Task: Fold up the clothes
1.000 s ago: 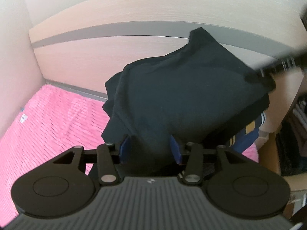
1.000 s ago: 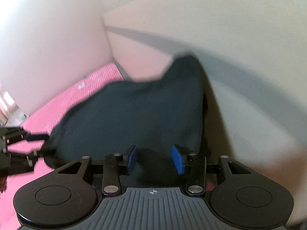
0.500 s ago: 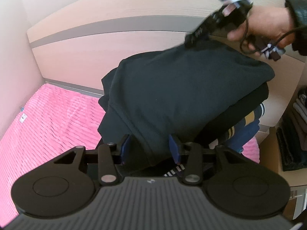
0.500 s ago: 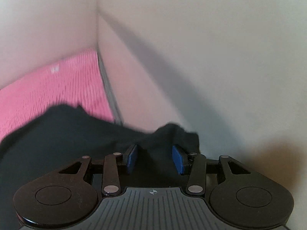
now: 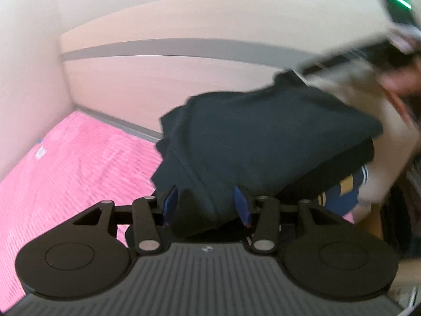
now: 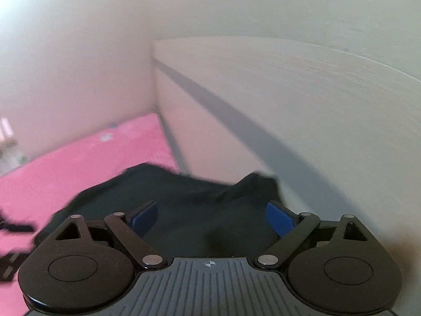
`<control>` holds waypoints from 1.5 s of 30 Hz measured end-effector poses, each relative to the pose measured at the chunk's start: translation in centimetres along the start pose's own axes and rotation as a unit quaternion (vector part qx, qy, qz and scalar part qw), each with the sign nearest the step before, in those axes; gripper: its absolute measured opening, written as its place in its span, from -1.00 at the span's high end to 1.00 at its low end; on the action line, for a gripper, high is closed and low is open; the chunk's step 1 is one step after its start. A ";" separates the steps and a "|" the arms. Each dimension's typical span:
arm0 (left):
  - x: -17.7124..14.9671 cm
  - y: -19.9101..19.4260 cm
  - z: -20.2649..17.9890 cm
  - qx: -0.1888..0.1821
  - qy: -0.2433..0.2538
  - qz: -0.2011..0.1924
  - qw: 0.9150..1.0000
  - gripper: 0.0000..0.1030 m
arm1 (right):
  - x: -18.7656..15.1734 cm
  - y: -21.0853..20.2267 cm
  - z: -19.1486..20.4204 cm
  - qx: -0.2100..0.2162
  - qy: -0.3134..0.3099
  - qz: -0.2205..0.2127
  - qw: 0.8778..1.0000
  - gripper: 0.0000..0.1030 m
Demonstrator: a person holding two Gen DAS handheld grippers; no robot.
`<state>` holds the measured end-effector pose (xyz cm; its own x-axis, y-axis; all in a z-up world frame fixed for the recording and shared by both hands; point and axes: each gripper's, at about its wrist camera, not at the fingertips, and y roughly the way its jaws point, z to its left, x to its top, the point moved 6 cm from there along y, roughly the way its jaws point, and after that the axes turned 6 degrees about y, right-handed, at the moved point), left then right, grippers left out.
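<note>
Jaws of the left gripper point(image 5: 205, 205) point forward and stand a little apart, with a fold of the dark garment point(image 5: 263, 142) between them; whether they pinch it I cannot tell. The right gripper point(image 6: 211, 217) is spread wide over the same garment. One dark navy garment tops a pile, a striped piece point(image 5: 339, 192) beneath, on the pink bed point(image 5: 65, 173).

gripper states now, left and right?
Left gripper: shut on the dark garment.
Right gripper: open, holding nothing, above the garment.
</note>
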<state>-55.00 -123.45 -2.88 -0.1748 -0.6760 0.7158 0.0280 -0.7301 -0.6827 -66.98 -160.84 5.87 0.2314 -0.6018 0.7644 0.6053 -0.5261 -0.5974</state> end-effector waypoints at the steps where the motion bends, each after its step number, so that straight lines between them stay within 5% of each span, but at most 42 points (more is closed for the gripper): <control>1: -0.3 -0.3 0.3 0.001 -0.018 -0.003 1.000 -0.03 | -1.0 -1.1 0.6 0.010 0.001 -0.002 1.000 -0.79; 5: -1.4 0.3 0.3 -0.005 -0.057 0.018 0.998 -0.09 | -6.2 -0.9 1.0 0.038 0.023 0.062 0.997 -0.81; 12: -1.9 -2.8 1.3 0.023 -0.096 0.000 0.995 -0.17 | -6.0 -1.7 2.3 0.011 0.047 0.030 0.998 -0.82; 18: -5.8 -6.7 2.7 0.045 -0.157 0.020 0.986 -0.55 | -5.7 -2.4 6.0 0.012 0.019 0.023 0.999 -0.97; 28: -12.7 -14.5 3.0 0.037 -0.161 0.021 0.986 -0.93 | -11.5 -9.5 12.2 -0.034 0.066 0.001 0.997 -0.99; 38: -18.7 -21.5 3.1 0.013 -0.184 0.031 0.982 -0.97 | -18.8 -18.0 18.5 -0.100 0.079 0.004 0.992 -0.99; 45: -20.2 -23.7 -0.3 -0.002 -0.139 0.054 0.989 -0.97 | -22.8 -22.0 18.2 -0.131 0.115 0.030 0.984 -0.99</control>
<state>-52.45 -92.41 -1.21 0.1059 -0.7512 0.6515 0.0267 -0.6528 -0.7571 -71.73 -124.67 6.01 0.0628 -0.7405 0.6691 0.3714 -0.6050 -0.7043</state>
